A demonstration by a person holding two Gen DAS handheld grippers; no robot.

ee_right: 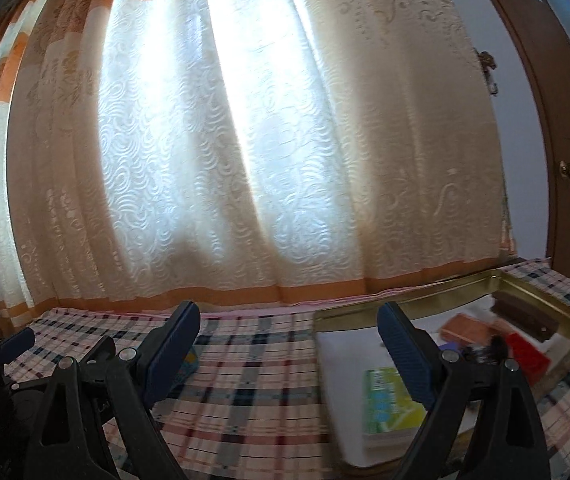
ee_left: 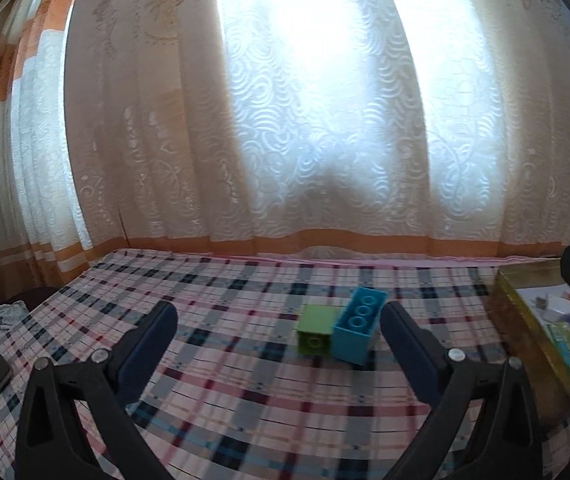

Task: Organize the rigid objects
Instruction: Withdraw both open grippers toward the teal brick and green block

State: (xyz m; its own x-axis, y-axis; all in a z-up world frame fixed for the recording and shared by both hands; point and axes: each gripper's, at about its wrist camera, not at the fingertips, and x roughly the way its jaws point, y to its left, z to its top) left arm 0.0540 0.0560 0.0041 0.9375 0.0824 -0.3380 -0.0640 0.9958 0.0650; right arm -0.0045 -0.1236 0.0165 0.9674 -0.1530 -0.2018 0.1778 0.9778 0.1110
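Plaid cloth in pink, white and dark blue (ee_left: 245, 360) covers the desk, with a patterned cream curtain edged in orange (ee_left: 285, 120) hanging behind it. On the cloth, a small green plastic building block (ee_left: 316, 330) lies touching a longer turquoise plastic building block (ee_left: 359, 324), both tipped on their sides. The left gripper (ee_left: 279, 326) hovers with its jaws spread wide and nothing between them; the two blocks lie just ahead, toward its right finger. To the right stands a shallow gold metal tin (ee_right: 541, 290) holding a red block (ee_right: 527, 356), a brown bar (ee_right: 525, 316) and a green-printed white box (ee_right: 389, 400). The right gripper (ee_right: 289, 328) is likewise released and empty, its right finger over the tin.
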